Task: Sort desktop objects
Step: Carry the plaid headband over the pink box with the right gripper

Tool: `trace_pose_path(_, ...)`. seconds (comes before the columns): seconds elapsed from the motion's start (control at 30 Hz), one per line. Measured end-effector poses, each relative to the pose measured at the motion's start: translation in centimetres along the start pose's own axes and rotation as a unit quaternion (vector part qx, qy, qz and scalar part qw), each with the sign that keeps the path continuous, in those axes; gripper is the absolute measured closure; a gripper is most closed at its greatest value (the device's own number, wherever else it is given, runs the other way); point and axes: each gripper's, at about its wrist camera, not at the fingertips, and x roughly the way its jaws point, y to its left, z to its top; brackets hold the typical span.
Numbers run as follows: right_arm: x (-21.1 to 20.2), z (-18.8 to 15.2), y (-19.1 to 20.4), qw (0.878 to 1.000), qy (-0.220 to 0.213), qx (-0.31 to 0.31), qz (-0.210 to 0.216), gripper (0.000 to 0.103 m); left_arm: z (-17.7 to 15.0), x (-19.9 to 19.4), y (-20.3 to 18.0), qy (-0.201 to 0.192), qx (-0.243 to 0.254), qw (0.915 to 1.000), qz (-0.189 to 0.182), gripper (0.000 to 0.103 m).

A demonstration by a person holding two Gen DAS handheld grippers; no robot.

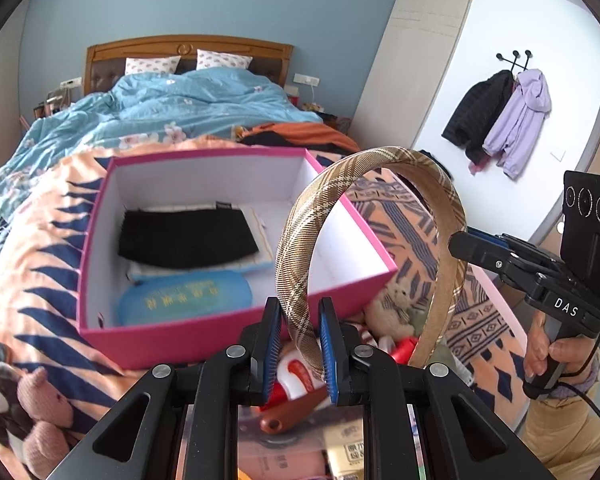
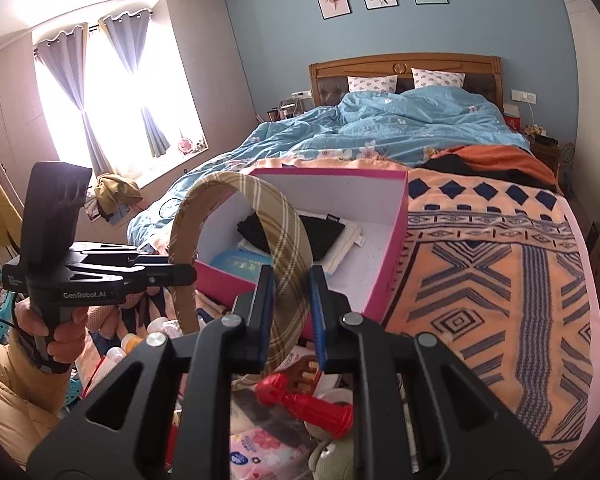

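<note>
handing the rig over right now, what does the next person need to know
Left tool: shut on one end of the plaid headband.
Right tool: shut on the headband's other end, so both hold it arched above the clutter.
Pink box: open on the bed, black cloth and blue case already inside.
Left: headband into the box, then the loose pile, including the red toy.

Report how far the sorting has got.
Done: a black cloth and a blue case lie in the pink box. In hand: both grippers, left and right, hold the plaid headband. Left: the red toy and other clutter below.
</note>
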Motion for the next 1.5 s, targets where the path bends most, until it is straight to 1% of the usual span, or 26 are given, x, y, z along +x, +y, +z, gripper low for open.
trace_pose_path(0.13, 0.5, 0.9, -0.2, 1.0, -0.007, -0.002, 0.004, 0.084, 1.1, -0.2, 0.5, -0.01, -0.002, 0.9999, 0.007, 0.086)
trace_pose_path(0.27, 1.4, 1.6, -0.3, 1.0, -0.006, -0.003, 0.006, 0.084, 2.0, -0.3, 1.0, -0.017, -0.001, 0.9998, 0.013, 0.086)
trace_pose_path(0.57, 3.2, 2.9, -1.3, 1.0, -0.002, 0.003, 0.007, 0.084, 3.7, 0.6, 1.9, -0.018, -0.005, 0.9996, 0.021, 0.086)
trace_pose_path(0.93, 5.1, 4.2, -2.3, 1.0, 0.008, 0.009, 0.006, 0.084, 5.3, 2.4, 2.8, -0.015, -0.009, 0.9989, 0.043, 0.086)
trace_pose_path(1.5, 7.6, 5.1, -4.1, 0.999, 0.023, 0.023, -0.007, 0.084, 6.5, 5.5, 3.5, 0.002, -0.021, 0.9984, 0.053, 0.086)
